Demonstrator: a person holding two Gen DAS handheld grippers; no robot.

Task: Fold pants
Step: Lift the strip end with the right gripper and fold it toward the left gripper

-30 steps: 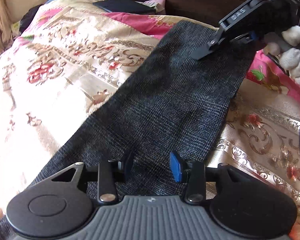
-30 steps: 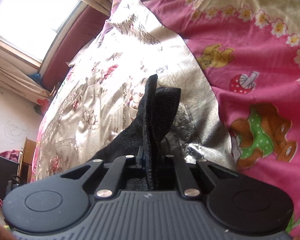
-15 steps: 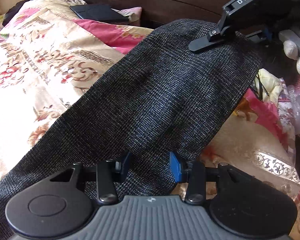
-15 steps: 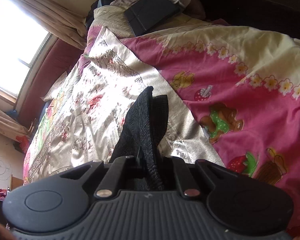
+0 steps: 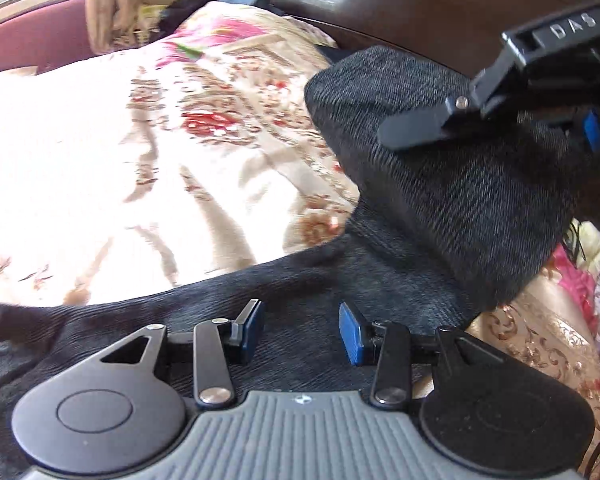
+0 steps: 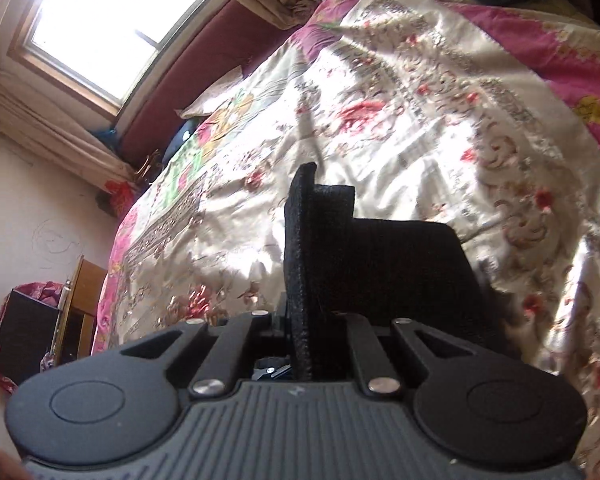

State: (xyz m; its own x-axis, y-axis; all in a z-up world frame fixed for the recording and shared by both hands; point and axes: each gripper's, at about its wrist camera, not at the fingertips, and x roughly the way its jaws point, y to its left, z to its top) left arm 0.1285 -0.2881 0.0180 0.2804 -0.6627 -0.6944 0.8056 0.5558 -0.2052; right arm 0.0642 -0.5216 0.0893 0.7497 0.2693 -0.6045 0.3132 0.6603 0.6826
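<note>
One pair, dark pants, lying across bed. Right claw clamps lifted cuff end; left claw gapes empty above fabric. Risk: cuff slips, fold lands crooked.

Left wrist view looks low and close across the pants toward the headboard. Right wrist view faces the window. Both share the floral bedspread and the pants.
</note>
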